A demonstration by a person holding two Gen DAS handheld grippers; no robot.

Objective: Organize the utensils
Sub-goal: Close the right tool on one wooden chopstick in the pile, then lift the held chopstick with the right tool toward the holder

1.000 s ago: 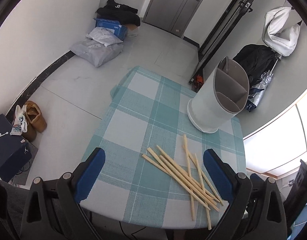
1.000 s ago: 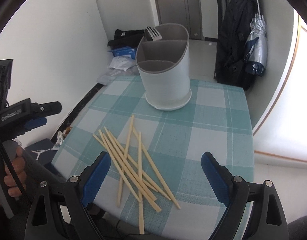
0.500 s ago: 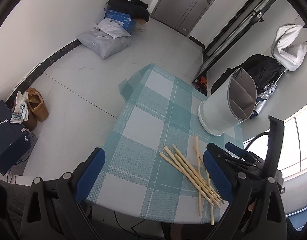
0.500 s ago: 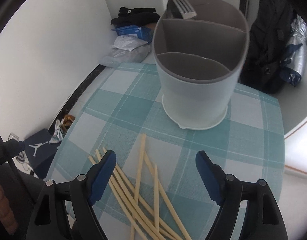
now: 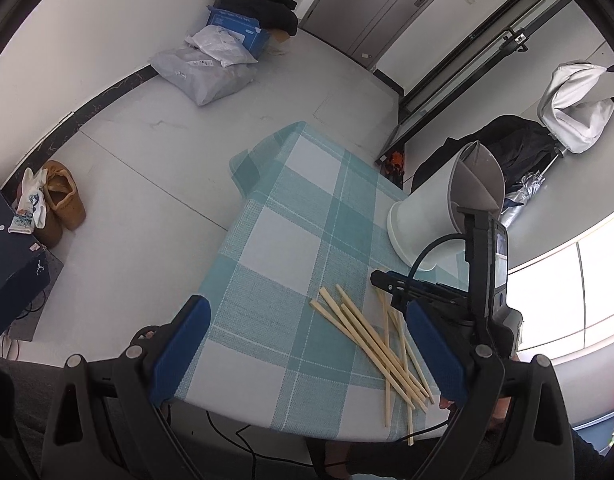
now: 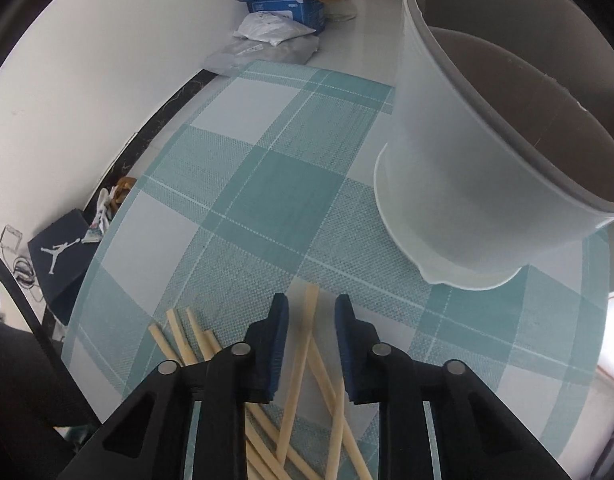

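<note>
Several wooden chopsticks (image 5: 371, 340) lie in a loose pile on the teal checked tablecloth (image 5: 291, 240) near its front edge. A white utensil holder (image 5: 439, 220) with grey inner dividers stands behind them. My right gripper (image 6: 311, 312) is low over the pile, its jaws narrowed around one chopstick (image 6: 303, 344) with a small gap on each side; it also shows in the left wrist view (image 5: 447, 292). The holder fills the right wrist view's upper right (image 6: 467, 160). My left gripper (image 5: 307, 344) is wide open and empty, held above the table's front edge.
The table's left edge (image 5: 231, 224) drops to a grey floor. On the floor lie parcels and a blue box (image 5: 219, 52), brown shoes (image 5: 63, 200) and a dark shoebox (image 5: 11, 264). Bags and coats (image 5: 547, 136) hang behind the holder.
My right gripper has moved down and forward onto the pile and its jaws have narrowed around one chopstick. My left gripper has drawn back and to the left.
</note>
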